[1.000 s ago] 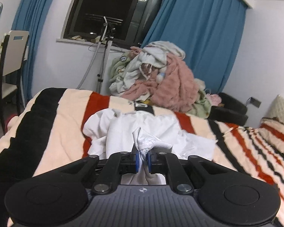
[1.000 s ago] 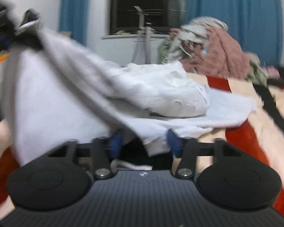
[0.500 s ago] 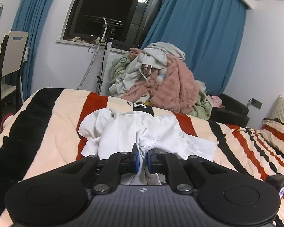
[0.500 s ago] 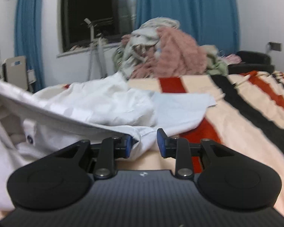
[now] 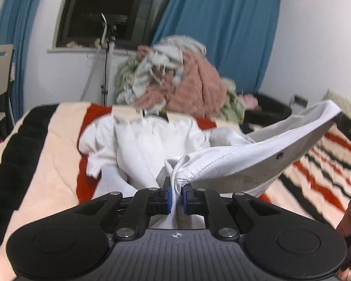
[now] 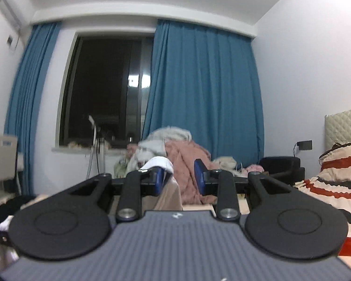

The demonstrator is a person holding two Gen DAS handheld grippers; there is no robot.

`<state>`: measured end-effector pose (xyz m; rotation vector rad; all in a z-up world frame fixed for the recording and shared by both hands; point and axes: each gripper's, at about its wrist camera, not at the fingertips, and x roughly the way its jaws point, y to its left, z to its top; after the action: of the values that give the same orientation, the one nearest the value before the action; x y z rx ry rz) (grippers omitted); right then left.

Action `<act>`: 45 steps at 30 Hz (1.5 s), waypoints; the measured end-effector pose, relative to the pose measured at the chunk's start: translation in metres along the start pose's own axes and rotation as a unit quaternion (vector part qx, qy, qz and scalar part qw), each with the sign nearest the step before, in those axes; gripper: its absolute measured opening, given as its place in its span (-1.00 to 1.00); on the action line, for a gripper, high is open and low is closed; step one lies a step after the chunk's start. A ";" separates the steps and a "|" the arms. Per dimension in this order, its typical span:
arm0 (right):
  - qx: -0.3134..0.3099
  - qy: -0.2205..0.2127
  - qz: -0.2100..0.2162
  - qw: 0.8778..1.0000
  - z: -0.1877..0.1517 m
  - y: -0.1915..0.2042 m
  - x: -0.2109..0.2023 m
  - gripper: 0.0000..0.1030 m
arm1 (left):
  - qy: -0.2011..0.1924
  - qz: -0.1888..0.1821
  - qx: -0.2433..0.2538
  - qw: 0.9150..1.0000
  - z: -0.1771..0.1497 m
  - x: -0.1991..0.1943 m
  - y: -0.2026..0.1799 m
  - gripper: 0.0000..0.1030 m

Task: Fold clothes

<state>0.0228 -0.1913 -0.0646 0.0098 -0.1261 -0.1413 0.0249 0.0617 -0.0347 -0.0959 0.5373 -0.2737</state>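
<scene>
walls white | blue curtains (image 6: 203, 98) | dark window (image 6: 105, 89) | striped bed (image 5: 46, 145)

laundry heap (image 5: 175, 79) blocking ahead (far bed edge), bedspread (image 5: 46, 164) leftward clear

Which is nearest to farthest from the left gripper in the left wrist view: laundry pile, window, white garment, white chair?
1. white garment, pinched in the left gripper, spreading ahead and to the right
2. laundry pile, beyond the bed's far edge, centre
3. window, on the far wall

The white chair, far left, I can't rank against the pile.

Black claw (image 5: 175, 197), blue pads (image 5: 168, 197)
</scene>
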 end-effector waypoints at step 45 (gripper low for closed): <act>-0.042 0.215 -0.034 0.975 -0.076 -0.004 0.039 -0.09 | -0.117 0.175 -0.016 0.977 -0.018 -0.060 0.004 0.78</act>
<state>0.0704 -0.2008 -0.1355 -0.0405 0.3125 -0.2104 -0.0323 0.0824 -0.0212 -0.0611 0.3171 0.0910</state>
